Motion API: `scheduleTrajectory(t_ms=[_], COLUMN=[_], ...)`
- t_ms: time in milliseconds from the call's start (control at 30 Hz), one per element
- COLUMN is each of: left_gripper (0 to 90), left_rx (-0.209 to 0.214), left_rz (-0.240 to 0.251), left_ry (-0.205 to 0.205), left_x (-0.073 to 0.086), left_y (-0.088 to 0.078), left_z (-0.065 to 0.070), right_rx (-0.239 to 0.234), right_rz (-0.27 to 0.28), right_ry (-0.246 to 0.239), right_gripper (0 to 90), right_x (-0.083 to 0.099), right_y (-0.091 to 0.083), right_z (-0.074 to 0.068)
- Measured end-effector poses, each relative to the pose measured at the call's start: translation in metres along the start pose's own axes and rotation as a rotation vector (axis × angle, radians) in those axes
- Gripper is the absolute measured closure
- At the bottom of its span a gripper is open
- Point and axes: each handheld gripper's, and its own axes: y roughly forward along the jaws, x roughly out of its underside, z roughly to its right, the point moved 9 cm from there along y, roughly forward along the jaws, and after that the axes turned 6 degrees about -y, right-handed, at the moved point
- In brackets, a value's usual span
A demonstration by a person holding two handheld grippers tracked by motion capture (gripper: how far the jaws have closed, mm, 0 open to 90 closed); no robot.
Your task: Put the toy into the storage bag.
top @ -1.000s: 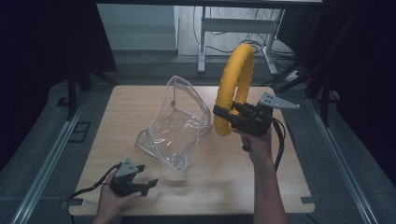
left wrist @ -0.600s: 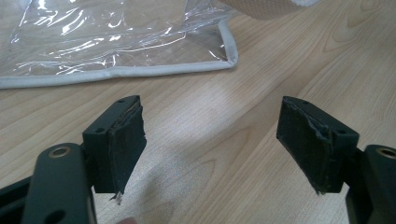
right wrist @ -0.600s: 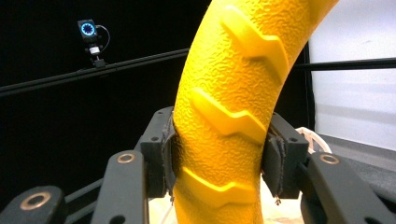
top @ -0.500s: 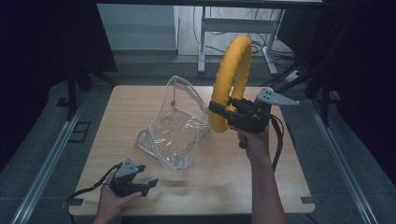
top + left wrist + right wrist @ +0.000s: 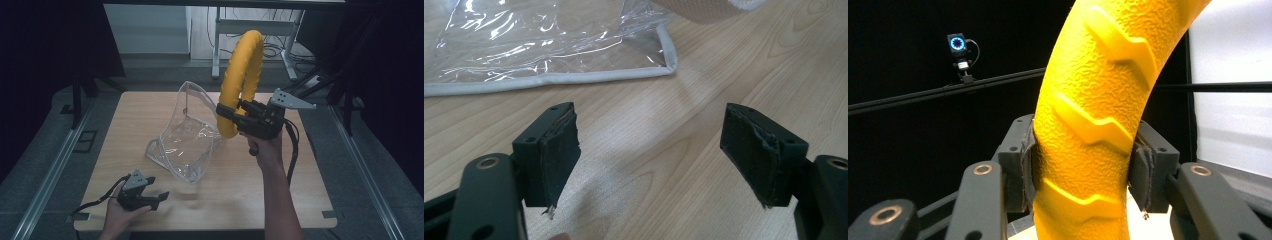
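The clear bag [image 5: 186, 141] sits open on the table [image 5: 300, 200], nothing visible inside. Right gripper [image 5: 223, 112] clamps the yellow ring [image 5: 243, 75] above it; left gripper [image 5: 159, 198] rests with jaws apart.

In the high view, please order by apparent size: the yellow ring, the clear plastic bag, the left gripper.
1. clear plastic bag, widest on the table.
2. yellow ring; it is held up nearer the camera, so its look may flatter it.
3. left gripper, clearly smallest.
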Motion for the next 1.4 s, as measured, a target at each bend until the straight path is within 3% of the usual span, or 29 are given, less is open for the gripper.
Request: scheduleTrajectory(t_ms=[500,1400], left_gripper=[23.3,23.3], left_rx=[-0.003,0.000], left_rz=[-0.002,0.004], left_ry=[0.002,0.000], left_x=[0.000,0.000], left_y=[0.000,-0.001], left_z=[0.000,0.000], right_rx=[-0.078,-0.148], right_rz=[0.015,0.035], right_ry=[-0.017,-0.034], right_gripper=[51.2,51.1], right_x=[-0.008,-0.012], right_y=[0.022,0.044], right_z=[-0.020,-0.044])
